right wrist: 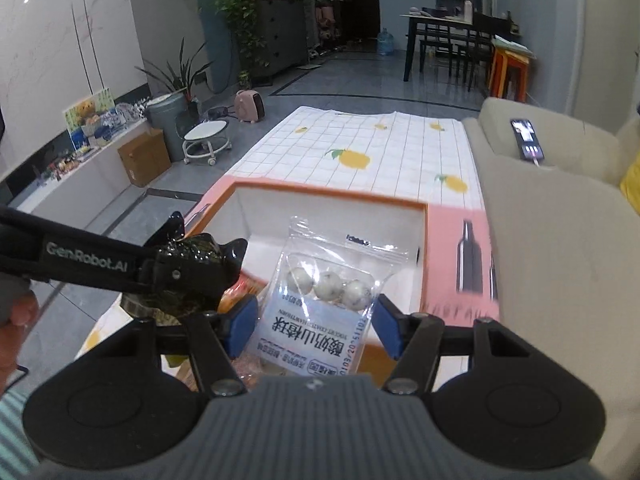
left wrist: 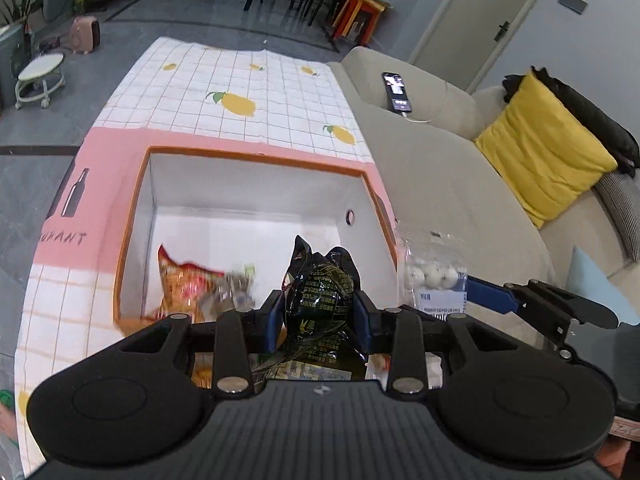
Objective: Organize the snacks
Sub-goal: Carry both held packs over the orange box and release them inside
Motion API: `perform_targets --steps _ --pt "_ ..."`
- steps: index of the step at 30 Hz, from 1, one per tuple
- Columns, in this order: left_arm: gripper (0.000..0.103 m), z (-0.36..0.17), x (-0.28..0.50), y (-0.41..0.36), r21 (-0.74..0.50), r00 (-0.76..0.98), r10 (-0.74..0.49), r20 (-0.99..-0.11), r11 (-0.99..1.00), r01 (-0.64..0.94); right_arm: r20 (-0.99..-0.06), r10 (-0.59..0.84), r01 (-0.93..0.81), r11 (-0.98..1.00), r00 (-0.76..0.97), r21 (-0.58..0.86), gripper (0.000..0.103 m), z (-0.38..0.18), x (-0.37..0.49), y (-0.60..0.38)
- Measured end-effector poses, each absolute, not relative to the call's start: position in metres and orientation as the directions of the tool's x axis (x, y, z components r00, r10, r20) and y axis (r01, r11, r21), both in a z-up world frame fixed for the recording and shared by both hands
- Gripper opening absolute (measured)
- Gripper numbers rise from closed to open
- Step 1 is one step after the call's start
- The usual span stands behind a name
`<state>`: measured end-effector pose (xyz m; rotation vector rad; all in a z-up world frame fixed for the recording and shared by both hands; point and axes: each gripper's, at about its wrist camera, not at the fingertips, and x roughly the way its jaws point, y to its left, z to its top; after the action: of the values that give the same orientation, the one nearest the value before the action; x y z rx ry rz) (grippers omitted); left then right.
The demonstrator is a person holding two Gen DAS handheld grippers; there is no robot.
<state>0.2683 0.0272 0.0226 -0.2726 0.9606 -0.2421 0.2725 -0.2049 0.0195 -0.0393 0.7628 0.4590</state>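
My left gripper (left wrist: 318, 316) is shut on a dark green snack packet (left wrist: 320, 296) and holds it over the near edge of an open white box with an orange rim (left wrist: 256, 158). An orange snack bag (left wrist: 188, 284) lies inside the box at the left. My right gripper (right wrist: 314, 320) is shut on a clear bag of white yogurt balls (right wrist: 320, 300), held above the box (right wrist: 328, 196). The left gripper and its dark packet (right wrist: 192, 264) show at the left of the right wrist view. The clear bag (left wrist: 436, 276) shows at the right of the left wrist view.
The box stands on a table with a pink and white checked cloth with lemons (left wrist: 248, 84). A beige sofa (left wrist: 440, 168) runs along the right, with a phone (left wrist: 397, 92) and a yellow cushion (left wrist: 548, 148) on it. A rolling stool (right wrist: 206, 140) stands on the floor at the left.
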Motion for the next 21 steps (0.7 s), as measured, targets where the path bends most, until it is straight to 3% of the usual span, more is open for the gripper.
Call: perform_targets --steps 8,21 --pt "0.041 -0.03 0.339 0.037 -0.346 0.406 -0.327 -0.853 0.938 0.029 -0.793 0.371 -0.465 0.876 0.484 0.126 0.06 -0.014 0.366 -0.194" --pt "0.041 -0.099 0.391 0.044 -0.379 0.254 -0.359 -0.898 0.925 -0.035 -0.927 0.286 -0.604 0.793 0.244 0.086 0.06 -0.083 0.412 -0.146"
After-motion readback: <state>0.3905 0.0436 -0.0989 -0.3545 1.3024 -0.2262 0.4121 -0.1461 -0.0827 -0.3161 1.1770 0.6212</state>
